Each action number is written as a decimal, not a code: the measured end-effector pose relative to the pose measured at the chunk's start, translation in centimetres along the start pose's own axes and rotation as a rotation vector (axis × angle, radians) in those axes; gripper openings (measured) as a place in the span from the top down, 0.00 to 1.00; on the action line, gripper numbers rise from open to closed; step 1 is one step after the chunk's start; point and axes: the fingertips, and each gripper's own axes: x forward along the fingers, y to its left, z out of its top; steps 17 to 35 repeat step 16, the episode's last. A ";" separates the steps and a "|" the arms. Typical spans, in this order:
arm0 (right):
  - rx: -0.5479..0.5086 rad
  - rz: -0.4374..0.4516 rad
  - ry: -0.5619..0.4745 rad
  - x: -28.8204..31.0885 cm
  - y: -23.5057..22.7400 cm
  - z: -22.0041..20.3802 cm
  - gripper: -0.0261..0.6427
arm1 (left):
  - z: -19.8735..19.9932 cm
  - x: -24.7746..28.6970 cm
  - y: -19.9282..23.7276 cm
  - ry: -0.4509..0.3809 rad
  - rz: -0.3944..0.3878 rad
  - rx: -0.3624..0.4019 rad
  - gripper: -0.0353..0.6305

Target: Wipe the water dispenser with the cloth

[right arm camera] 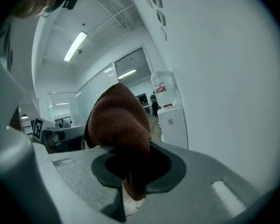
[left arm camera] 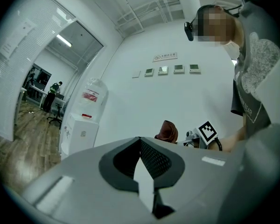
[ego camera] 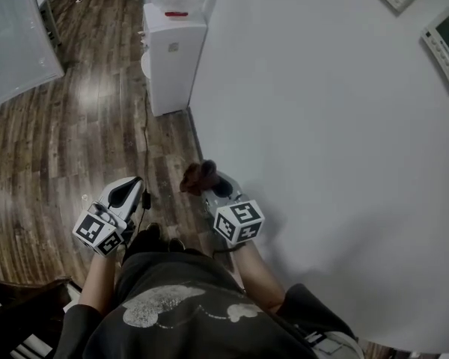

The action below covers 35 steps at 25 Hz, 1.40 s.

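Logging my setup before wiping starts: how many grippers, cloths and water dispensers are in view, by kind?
Grippers: 2, the left gripper and the right gripper
Cloths: 1, the brown cloth in the right gripper
Water dispensers: 1, the white water dispenser
Total: 4

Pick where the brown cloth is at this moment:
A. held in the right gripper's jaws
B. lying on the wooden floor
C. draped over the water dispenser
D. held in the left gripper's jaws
A: the right gripper view shows the cloth clamped between the jaws of the right gripper, while the water dispenser stands apart, further along the wall.
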 end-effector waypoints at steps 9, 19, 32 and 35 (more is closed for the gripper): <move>0.006 -0.054 0.012 -1.4 -1.1 0.4 0.88 | -0.9 0.6 -1.3 0.009 -0.056 -0.018 0.92; 0.044 -0.127 0.023 -3.9 -2.5 -1.1 0.88 | -1.5 0.2 -2.0 0.046 -0.050 -0.047 0.92; 0.044 -0.127 0.023 -3.9 -2.5 -1.1 0.88 | -1.5 0.2 -2.0 0.046 -0.050 -0.047 0.92; 0.044 -0.127 0.023 -3.9 -2.5 -1.1 0.88 | -1.5 0.2 -2.0 0.046 -0.050 -0.047 0.92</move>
